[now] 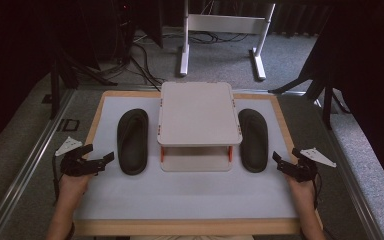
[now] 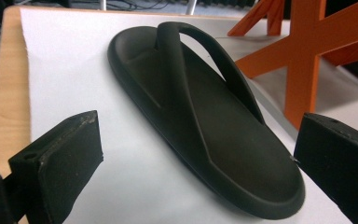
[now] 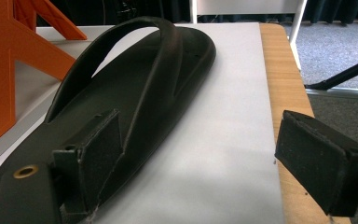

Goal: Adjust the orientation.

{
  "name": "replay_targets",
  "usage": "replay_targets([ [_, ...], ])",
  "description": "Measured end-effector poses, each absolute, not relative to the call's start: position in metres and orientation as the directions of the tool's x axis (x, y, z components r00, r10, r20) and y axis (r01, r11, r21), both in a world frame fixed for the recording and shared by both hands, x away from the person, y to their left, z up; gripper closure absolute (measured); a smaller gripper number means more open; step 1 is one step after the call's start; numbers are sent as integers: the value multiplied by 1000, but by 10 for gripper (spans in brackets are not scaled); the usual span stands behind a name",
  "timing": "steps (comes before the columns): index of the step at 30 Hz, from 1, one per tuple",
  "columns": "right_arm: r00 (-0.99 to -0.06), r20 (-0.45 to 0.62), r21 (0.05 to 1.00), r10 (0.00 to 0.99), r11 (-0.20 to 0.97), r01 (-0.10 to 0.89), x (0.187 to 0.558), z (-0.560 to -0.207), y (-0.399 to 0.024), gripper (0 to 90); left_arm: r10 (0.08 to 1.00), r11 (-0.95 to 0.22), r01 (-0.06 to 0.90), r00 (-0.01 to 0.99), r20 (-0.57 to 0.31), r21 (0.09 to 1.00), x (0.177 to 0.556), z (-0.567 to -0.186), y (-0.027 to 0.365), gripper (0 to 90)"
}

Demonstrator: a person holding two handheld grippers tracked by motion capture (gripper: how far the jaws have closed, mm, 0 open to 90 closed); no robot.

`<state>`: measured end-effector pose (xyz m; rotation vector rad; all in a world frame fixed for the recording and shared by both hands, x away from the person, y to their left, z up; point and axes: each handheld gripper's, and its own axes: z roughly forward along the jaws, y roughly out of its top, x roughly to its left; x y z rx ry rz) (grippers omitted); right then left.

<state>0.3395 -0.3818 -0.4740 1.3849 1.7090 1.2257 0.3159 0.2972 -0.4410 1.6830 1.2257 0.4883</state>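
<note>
- Job looks like it's just starting: both flip-flops lie flat on the tabletop, none picked up yet.
- Left flip-flop is at 9 o'clock from the small shelf; right flip-flop is at 3 o'clock from it. Both sit just beside the shelf, toes pointing to 12.
- Shelf top is bare & so is the lower level, as far as I can see. My guess: the flip-flops go on the shelf, so all of that is left to do.
- Left tool is wide open, holds nothing. It sits at 8 o'clock from the left flip-flop, near its heel, not touching.
- In the left gripper view the heel lies between the two jaws, a bit ahead of them.
- Right tool is wide open too, holds nothing. It's at 4 o'clock from the right flip-flop.
- In the right gripper view one jaw is over the heel edge; can't tell if it touches.
- Orange shelf legs stand close by, so there's not much room on that side.
</note>
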Motion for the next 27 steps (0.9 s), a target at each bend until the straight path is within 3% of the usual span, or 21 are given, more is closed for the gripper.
replay_targets([
  [27,-268,87,917,959,27,397,340,-474,-381,147,852,-266,627,508,-126,732,365,-405,269,24],
])
